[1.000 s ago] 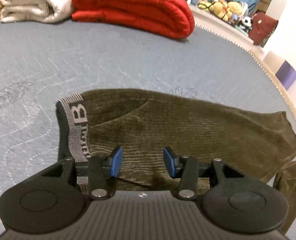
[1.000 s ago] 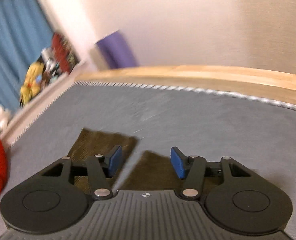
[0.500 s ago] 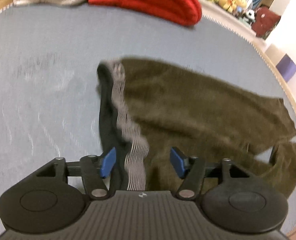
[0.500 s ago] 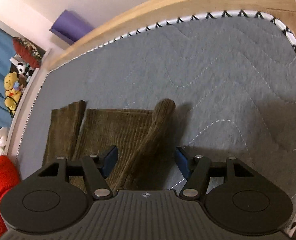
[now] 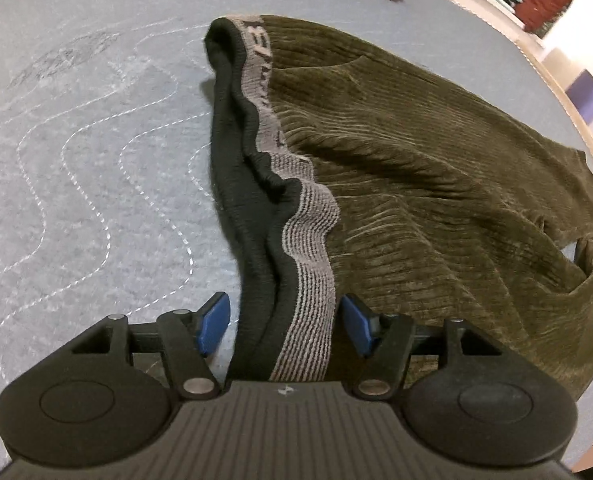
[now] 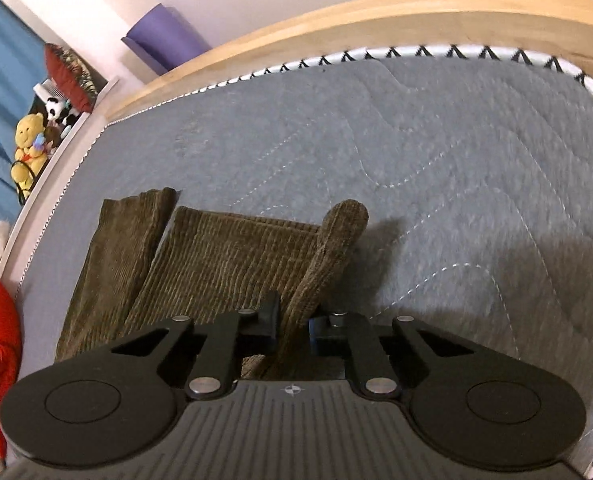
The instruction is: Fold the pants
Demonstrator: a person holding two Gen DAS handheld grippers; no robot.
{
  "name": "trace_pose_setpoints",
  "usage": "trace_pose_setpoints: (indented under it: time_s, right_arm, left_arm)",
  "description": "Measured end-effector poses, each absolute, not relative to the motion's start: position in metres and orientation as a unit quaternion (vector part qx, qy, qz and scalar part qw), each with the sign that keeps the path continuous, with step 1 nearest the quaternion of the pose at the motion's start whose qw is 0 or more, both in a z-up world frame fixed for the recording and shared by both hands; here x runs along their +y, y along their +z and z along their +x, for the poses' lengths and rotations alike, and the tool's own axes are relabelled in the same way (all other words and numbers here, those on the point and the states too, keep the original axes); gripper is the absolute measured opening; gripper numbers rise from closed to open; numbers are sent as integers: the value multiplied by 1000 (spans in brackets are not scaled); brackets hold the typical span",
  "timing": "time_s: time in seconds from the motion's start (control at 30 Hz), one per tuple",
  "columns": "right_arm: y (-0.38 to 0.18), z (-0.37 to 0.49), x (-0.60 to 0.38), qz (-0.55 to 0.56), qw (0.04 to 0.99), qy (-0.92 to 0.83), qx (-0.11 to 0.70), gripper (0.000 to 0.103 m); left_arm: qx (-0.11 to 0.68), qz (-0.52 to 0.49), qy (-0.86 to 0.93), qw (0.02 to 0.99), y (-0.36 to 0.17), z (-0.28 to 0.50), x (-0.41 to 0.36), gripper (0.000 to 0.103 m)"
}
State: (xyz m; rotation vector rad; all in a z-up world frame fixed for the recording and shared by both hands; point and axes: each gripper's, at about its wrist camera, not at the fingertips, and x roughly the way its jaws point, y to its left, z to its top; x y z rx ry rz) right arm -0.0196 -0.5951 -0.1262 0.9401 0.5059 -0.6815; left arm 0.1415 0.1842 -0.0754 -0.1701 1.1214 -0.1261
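Right gripper (image 6: 292, 326) pinches the corduroy pants (image 5: 416, 168) at the hem; left gripper (image 5: 282, 322), spread, straddles the waistband (image 5: 308, 248). Clamp before lifting.

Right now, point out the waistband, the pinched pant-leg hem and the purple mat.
waistband (image 5: 304, 248), left wrist view, on the grey striped band.
pinched pant-leg hem (image 6: 342, 224), right wrist view, on the raised fold.
purple mat (image 6: 164, 36), right wrist view, on its rolled side.
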Motion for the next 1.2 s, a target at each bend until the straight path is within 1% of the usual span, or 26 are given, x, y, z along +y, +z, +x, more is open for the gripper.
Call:
trace_pose_setpoints:
  time_s: [0.03,0.07,0.1,0.13,0.17,0.23,0.33,0.47,0.57,0.63,0.67,0.73,0.8,0.83,0.87,0.9,0.93,0.97,1.0,1.03,1.07,1.13,1.2]
  right_arm:
    - [-126,-19,-595,437,808,-317,236,10]
    - [-125,-19,-594,434,810,-316,236,10]
    - [-124,-18,-594,430,813,-315,235,10]
    - [-122,-18,-593,426,816,-314,233,9]
    - [-121,-17,-592,421,819,-312,231,9]
    - [-115,-18,-590,413,825,-312,224,8]
    - [-102,-27,-589,420,828,-319,190,7]
    - [-74,-46,-582,389,831,-376,132,7]
    - [-68,-58,-583,379,814,-422,126,6]
    - [-72,-55,-586,361,814,-430,150,7]
    - [-75,-52,-588,350,808,-440,176,7]
    - [-93,-43,-595,338,775,-467,258,7]
    - [-114,-43,-604,357,737,-482,312,7]
    - [-118,-44,-607,366,733,-480,314,7]
    - [-116,-43,-607,360,734,-481,315,7]
    - [-113,-40,-606,347,737,-486,318,8]
    - [-110,-38,-604,338,740,-488,315,8]
    - [-109,-38,-603,341,742,-488,308,8]
    - [-107,-39,-603,342,742,-492,301,10]
    - [-104,-39,-601,331,743,-501,295,18]
    - [-98,-38,-598,310,746,-514,287,22]
    - [-82,-37,-592,258,762,-537,252,38]
    - [-67,-38,-584,221,783,-542,212,43]
  left_arm:
    - [528,-74,-63,844,-76,140,182,65]
    - [524,-67,-68,846,-75,139,179,55]
    - [522,-64,-74,847,-76,137,175,49]
    - [519,-59,-77,849,-76,136,172,39]
    - [517,-52,-79,851,-74,134,171,31]
    - [515,-47,-85,852,-67,131,171,24]
    - [499,-66,-98,859,-45,125,184,22]
    - [461,-133,-98,872,-5,111,219,20]
    - [470,-129,-105,867,2,104,231,21]
    - [490,-82,-121,860,-7,103,225,22]
    - [500,-41,-127,855,-14,101,217,23]
    - [521,50,-144,840,-31,95,196,23]
    - [531,125,-158,823,-45,85,179,23]
    - [529,145,-159,821,-48,81,175,27]
    - [527,149,-156,822,-46,81,175,34]
    - [527,142,-150,825,-43,82,178,39]
    - [522,137,-139,831,-37,83,181,51]
    - [509,138,-122,841,-30,83,183,59]
    - [493,134,-101,854,-22,84,187,61]
    - [478,123,-84,865,-13,87,190,61]
    - [460,105,-74,878,-4,87,193,61]
    - [428,84,-81,896,11,86,190,61]
    - [406,78,-124,902,17,82,175,60]
